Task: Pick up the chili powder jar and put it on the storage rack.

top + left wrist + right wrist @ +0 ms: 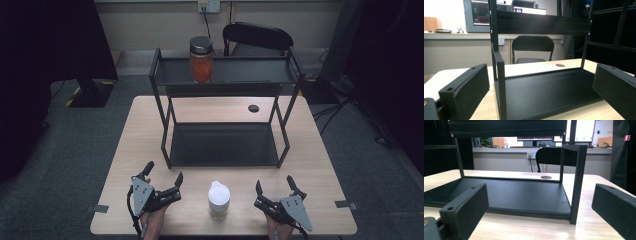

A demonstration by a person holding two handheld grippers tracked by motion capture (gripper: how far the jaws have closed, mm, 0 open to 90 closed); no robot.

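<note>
A black two-tier metal shelf stands mid-table. On its top tier sits a glass jar with orange contents and a dark lid. A white-lidded jar stands near the table's front edge, between the two grippers. My left gripper rests open to the left of that jar, held by a hand. My right gripper rests open to its right. In the left gripper view the shelf's lower tray lies ahead between wide-apart jaws. The right gripper view shows the same tray and a front post.
The wooden table has a round cable hole behind the shelf. A black folding chair stands beyond the far edge. Tape marks sit at the table's front corners. Grey carpet surrounds the table.
</note>
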